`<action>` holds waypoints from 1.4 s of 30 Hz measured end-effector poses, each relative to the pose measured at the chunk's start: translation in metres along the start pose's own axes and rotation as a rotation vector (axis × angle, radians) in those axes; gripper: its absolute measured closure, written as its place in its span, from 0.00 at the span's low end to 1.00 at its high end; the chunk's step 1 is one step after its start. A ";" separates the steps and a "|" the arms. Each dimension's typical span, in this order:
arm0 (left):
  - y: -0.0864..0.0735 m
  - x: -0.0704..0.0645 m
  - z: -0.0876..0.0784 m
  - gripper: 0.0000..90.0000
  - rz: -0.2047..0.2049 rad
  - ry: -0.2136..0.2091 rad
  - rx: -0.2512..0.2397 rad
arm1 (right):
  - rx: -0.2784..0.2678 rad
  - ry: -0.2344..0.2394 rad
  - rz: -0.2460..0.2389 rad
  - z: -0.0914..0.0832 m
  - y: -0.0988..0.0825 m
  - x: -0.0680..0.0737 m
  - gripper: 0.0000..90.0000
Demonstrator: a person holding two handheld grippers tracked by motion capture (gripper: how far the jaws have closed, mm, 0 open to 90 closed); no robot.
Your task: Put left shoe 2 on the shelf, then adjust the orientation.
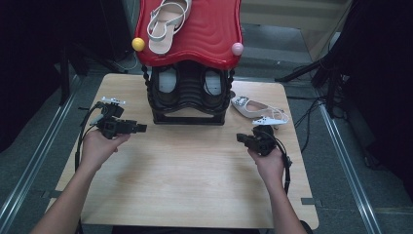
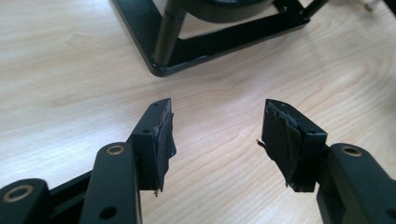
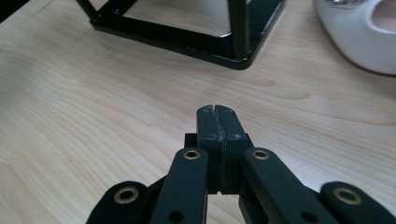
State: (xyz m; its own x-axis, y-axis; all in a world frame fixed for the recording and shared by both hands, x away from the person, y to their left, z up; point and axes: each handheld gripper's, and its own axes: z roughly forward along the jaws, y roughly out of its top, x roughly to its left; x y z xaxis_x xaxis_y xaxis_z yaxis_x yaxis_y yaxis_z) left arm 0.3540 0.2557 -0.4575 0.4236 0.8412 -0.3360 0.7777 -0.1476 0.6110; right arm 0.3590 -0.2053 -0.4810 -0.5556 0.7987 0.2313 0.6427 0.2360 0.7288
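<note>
Jaws empty: white shoe point(image 3: 359, 37) lies beyond the closed right gripper point(image 3: 218, 112)

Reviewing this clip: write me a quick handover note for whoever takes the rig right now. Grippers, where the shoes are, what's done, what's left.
Left gripper: open, nothing between the jaws, low over the table beside the shoe rack.
Right gripper: shut, empty, near the rack's right front corner.
Shoes: one white sandal lies on the rack's red top shelf; a dark pair sits on the lower black shelf; one white heeled shoe lies on the table right of the rack.
Done: a sandal is on the rack.
Left, probably: pick up the white shoe on the table and place it on the rack.
</note>
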 end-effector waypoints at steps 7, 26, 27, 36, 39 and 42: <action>-0.015 -0.001 -0.002 0.49 0.005 -0.016 -0.002 | -0.015 -0.018 0.018 -0.007 0.002 -0.010 1.00; -0.029 -0.006 0.006 0.49 0.052 -0.009 0.020 | 0.005 -0.086 0.048 -0.012 0.020 -0.054 1.00; -0.029 -0.006 0.006 0.49 0.055 -0.013 0.024 | 0.006 -0.088 0.050 -0.013 0.022 -0.057 1.00; -0.029 -0.010 0.011 0.50 0.086 -0.017 0.041 | -0.014 -0.135 0.068 -0.019 0.046 -0.084 1.00; -0.029 -0.011 0.013 0.50 0.088 -0.018 0.044 | -0.024 -0.146 0.070 -0.022 0.056 -0.091 1.00; -0.030 -0.011 0.015 0.50 0.089 -0.018 0.050 | -0.033 -0.170 0.060 -0.024 0.067 -0.098 1.00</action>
State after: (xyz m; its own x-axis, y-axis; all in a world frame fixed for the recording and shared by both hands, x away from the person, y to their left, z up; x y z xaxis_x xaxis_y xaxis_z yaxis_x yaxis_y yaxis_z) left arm 0.3334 0.2429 -0.4827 0.4999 0.8142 -0.2954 0.7586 -0.2471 0.6028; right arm 0.4435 -0.2817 -0.4396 -0.4179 0.8935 0.1645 0.6526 0.1693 0.7385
